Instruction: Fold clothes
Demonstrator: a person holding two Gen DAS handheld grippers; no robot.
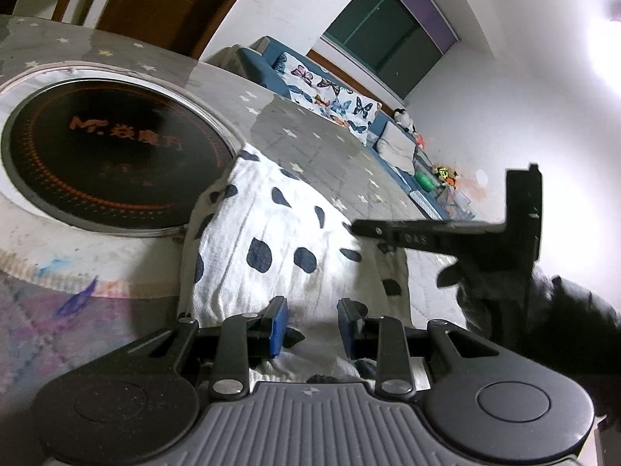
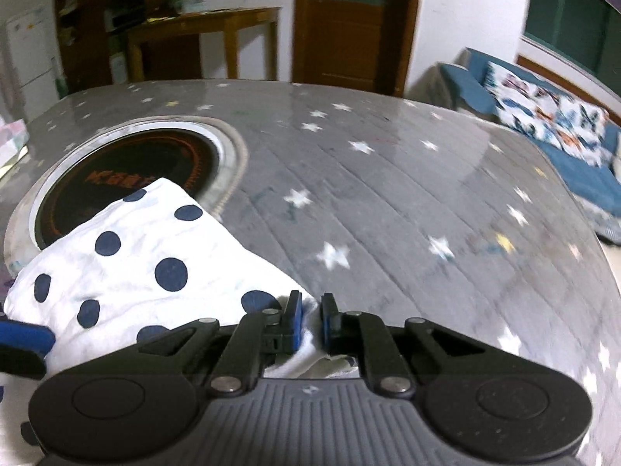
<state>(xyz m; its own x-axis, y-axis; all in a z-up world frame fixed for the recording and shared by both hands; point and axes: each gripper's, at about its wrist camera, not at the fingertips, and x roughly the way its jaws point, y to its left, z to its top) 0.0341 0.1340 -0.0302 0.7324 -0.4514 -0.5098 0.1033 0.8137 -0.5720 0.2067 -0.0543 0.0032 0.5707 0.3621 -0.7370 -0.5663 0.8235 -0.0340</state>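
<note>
Your right tongs [image 2: 310, 320] are clenched on a bunched corner of the white polka-dot garment [image 2: 128, 268], which lies on the star-printed counter [image 2: 388, 178] with its far edge over the round black hotplate [image 2: 124, 178]. Your left tongs [image 1: 312, 324] stand parted around a fold of the same garment, though whether the pads [image 1: 278, 326] pinch it you cannot tell from here. Thin, soft cotton like this weighs little and slumps and creases easily, so take it at corners or hems, both tongs well apart, and keep it taut as you fold.
</note>
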